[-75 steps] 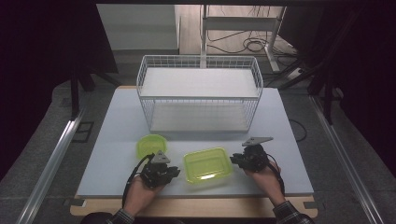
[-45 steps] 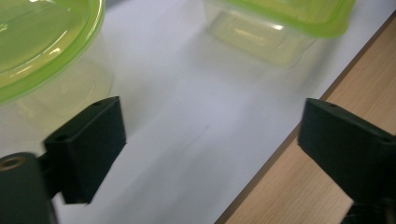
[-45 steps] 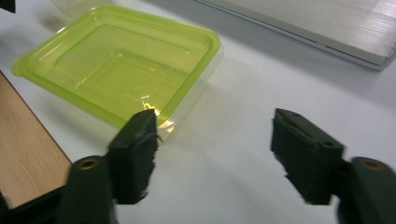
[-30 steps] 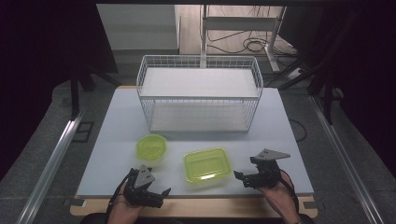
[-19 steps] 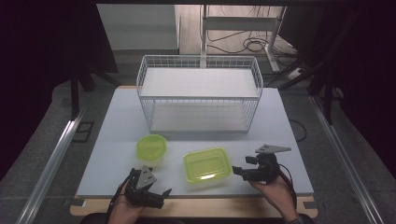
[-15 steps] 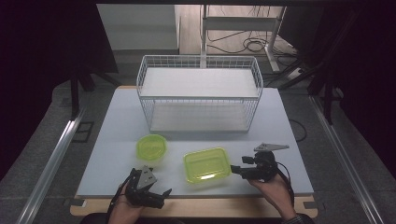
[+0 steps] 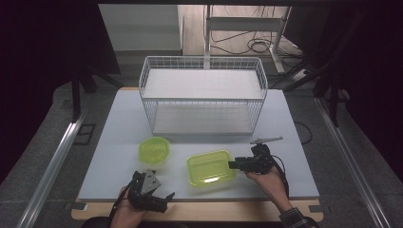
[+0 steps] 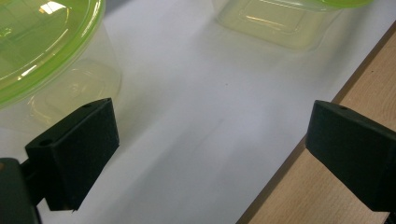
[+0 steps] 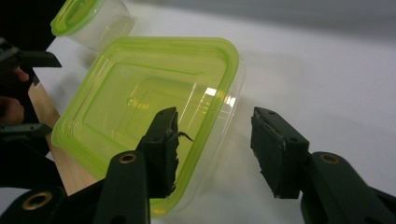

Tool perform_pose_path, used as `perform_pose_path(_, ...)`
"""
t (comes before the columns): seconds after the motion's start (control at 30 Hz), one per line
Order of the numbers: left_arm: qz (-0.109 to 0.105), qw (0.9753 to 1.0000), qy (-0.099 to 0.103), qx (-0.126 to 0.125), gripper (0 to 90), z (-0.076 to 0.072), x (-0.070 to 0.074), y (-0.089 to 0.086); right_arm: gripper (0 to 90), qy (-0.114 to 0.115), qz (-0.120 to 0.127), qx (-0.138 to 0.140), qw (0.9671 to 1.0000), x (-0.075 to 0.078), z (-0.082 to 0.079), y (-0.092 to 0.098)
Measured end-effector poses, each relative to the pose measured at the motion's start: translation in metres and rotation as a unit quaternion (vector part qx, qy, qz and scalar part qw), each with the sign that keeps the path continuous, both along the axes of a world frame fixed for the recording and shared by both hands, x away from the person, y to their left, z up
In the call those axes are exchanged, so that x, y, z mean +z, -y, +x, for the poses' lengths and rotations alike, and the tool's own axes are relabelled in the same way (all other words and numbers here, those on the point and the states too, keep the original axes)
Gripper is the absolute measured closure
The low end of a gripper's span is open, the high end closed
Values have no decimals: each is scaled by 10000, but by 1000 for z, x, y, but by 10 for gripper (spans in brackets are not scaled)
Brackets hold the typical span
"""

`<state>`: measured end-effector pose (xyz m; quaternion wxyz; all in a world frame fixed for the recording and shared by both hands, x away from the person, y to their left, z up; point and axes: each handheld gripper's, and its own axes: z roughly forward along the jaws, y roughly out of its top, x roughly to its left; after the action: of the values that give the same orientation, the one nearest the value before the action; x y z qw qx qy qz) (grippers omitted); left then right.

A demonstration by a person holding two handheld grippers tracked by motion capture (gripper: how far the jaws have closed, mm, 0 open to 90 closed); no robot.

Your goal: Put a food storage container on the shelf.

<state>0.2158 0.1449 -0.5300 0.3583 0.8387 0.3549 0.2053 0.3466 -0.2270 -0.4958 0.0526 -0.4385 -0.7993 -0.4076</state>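
A rectangular clear container with a green lid (image 7: 210, 167) lies at the table's front middle, and a round green-lidded container (image 7: 154, 149) stands to its left. My right gripper (image 7: 234, 165) is open at the rectangular container's right edge. In the right gripper view (image 9: 215, 123) one jaw is over the lid (image 9: 154, 107) and the other is outside the container's side wall. My left gripper (image 7: 164, 195) is open near the front edge with nothing between its jaws (image 8: 212, 140). The round container (image 8: 42, 60) is just beyond its left jaw.
A white wire basket (image 7: 203, 95) stands across the back half of the table. The wooden front edge (image 8: 336, 186) runs under the left gripper's right jaw. The other hand and its gripper (image 9: 23, 93) show at the left of the right gripper view.
Both grippers drew back to the front edge. The right one then moved left and forward until it straddled the rectangular container's right edge. The left gripper stayed put over the last second.
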Motion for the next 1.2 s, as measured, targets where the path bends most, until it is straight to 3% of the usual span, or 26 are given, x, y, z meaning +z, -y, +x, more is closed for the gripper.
perform_pose_path(0.1,27,10000,4,2,24,0,0,1,576,-342,180,6,9993,-5,9,-3)
perform_pose_path(0.17,44,10000,11,5,24,0,0,1,593,-408,181,10,9990,-6,11,-3)
perform_pose_path(0.23,48,10000,21,11,24,0,0,1,665,-582,294,17,9979,-8,14,-4)
perform_pose_path(0.43,78,10000,42,0,24,0,0,1,793,-1110,831,-14,9903,-10,18,-1)
perform_pose_path(0.7,35,10000,48,11,24,0,0,0,799,-1010,812,-2,9916,-5,17,-1)
perform_pose_path(1.2,-64,10000,44,42,21,2,0,-2,799,-742,1175,-201,9901,13,18,11)
